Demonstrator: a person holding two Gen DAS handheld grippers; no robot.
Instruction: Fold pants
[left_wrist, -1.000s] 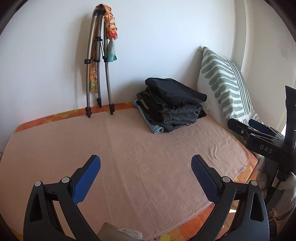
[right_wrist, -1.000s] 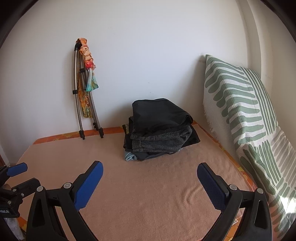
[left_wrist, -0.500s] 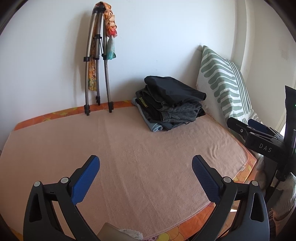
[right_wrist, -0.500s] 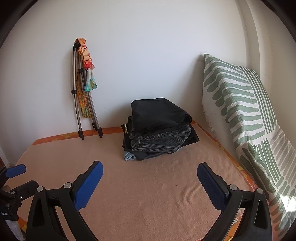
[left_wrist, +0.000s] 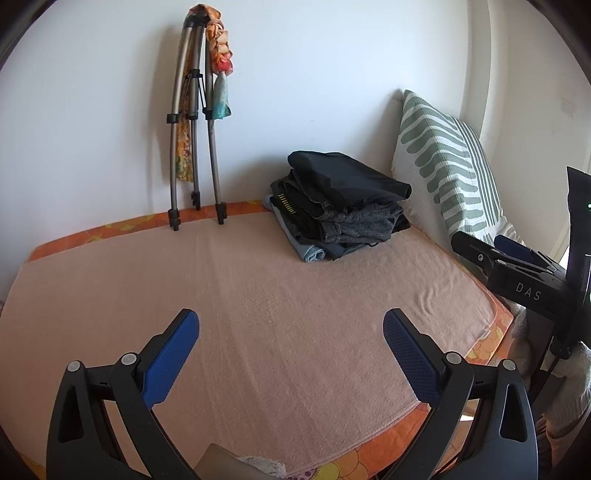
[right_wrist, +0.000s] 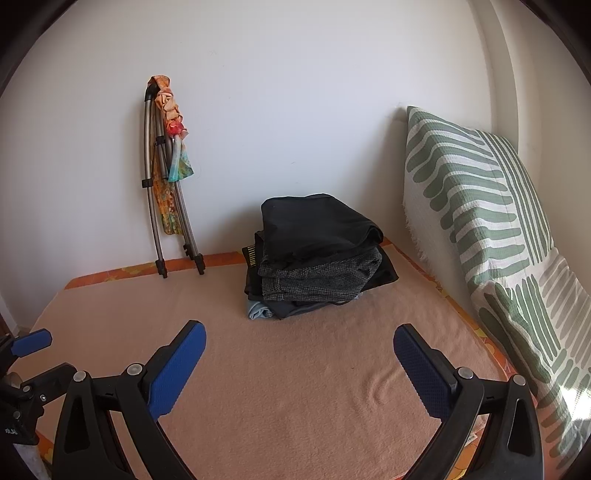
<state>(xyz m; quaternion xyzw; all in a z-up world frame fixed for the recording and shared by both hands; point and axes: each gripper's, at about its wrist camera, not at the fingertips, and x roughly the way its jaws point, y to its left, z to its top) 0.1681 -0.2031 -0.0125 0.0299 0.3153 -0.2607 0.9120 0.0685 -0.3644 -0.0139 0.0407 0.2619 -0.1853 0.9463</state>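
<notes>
Left wrist view, left gripper (left_wrist: 291, 336) fingers wide apart, holding nothing

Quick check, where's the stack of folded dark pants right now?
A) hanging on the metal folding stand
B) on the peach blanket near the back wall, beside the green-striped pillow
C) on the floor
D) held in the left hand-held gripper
B: the stack of folded dark pants rests on the peach blanket by the wall, next to the green-striped pillow; both hand-held grippers are open and empty.
</notes>
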